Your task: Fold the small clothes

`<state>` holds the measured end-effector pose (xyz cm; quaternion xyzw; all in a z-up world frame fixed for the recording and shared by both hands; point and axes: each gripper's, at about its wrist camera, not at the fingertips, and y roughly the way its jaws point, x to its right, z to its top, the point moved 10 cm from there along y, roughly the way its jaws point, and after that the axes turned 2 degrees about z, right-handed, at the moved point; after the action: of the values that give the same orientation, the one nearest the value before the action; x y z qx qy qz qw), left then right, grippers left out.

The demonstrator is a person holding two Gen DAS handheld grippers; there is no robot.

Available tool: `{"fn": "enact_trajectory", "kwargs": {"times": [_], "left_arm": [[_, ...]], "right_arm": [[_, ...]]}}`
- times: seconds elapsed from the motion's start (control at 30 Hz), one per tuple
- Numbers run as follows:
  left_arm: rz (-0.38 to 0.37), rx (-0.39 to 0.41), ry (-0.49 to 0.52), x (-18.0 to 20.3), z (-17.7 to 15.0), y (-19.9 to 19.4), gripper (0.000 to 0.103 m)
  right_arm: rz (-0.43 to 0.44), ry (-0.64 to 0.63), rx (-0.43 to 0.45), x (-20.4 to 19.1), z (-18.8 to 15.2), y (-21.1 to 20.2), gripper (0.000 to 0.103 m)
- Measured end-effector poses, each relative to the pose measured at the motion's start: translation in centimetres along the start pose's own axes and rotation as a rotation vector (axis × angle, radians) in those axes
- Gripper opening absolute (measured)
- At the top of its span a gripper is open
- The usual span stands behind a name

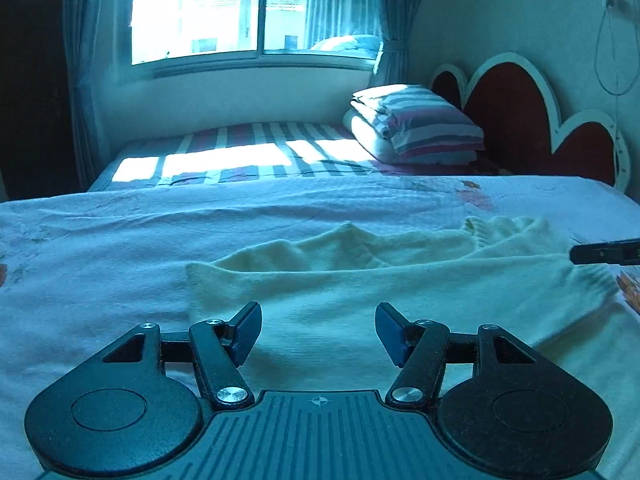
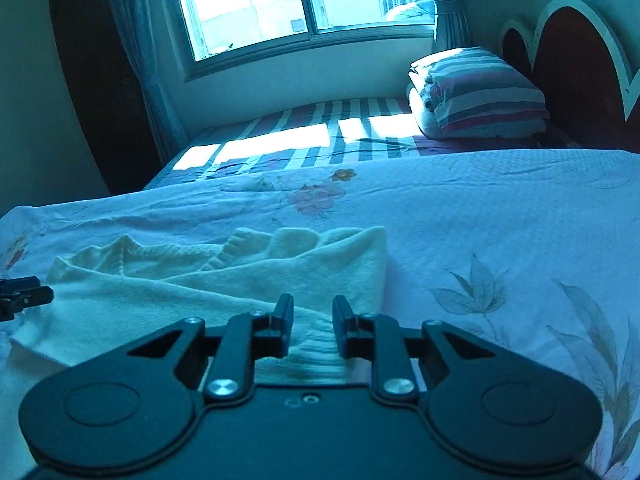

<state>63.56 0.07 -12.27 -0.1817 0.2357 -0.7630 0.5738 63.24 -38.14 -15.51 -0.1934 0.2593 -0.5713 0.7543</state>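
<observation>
A small cream knitted sweater [image 1: 360,276] lies partly folded on the bed; it also shows in the right wrist view [image 2: 192,280]. My left gripper [image 1: 318,322] is open, its blue pads wide apart just above the sweater's near left part, holding nothing. My right gripper [image 2: 313,316] is partly open over the sweater's ribbed hem, with the cloth lying under and between the fingers; the jaws do not pinch it. The right gripper's tip shows at the right edge of the left wrist view [image 1: 600,254], and the left gripper's tip shows in the right wrist view [image 2: 24,296].
The sweater rests on a pale floral bedspread [image 2: 500,220]. A striped sheet [image 1: 248,152] lies beyond it, with a folded striped quilt [image 1: 420,124] near the red headboard [image 1: 520,116]. A window [image 1: 216,12] with curtains is behind the bed.
</observation>
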Motion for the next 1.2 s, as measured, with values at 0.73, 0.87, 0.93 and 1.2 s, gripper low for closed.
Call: {"fn": "enact_trajectory", "kwargs": {"times": [0.73, 0.87, 0.93, 1.2], "left_arm": [[0.221, -0.1, -0.013, 3.8, -7.6, -10.6, 0.09], [0.214, -0.107, -0.023, 4.8, -8.5, -12.8, 0.09], [0.205, -0.112, -0.026, 5.1, -9.2, -14.0, 0.09], [0.079, -0.212, -0.25, 2.3, -19.0, -22.1, 0.09]], "right_arm": [[0.159, 0.07, -0.051, 0.6, -7.9, -10.0, 0.032], [0.19, 0.132, -0.09, 0.5, -10.0, -12.1, 0.032], [0.195, 0.136, -0.1, 0.4, -11.0, -13.5, 0.034], [0.194, 0.308, -0.135, 2.3, -16.8, -20.4, 0.039]]}}
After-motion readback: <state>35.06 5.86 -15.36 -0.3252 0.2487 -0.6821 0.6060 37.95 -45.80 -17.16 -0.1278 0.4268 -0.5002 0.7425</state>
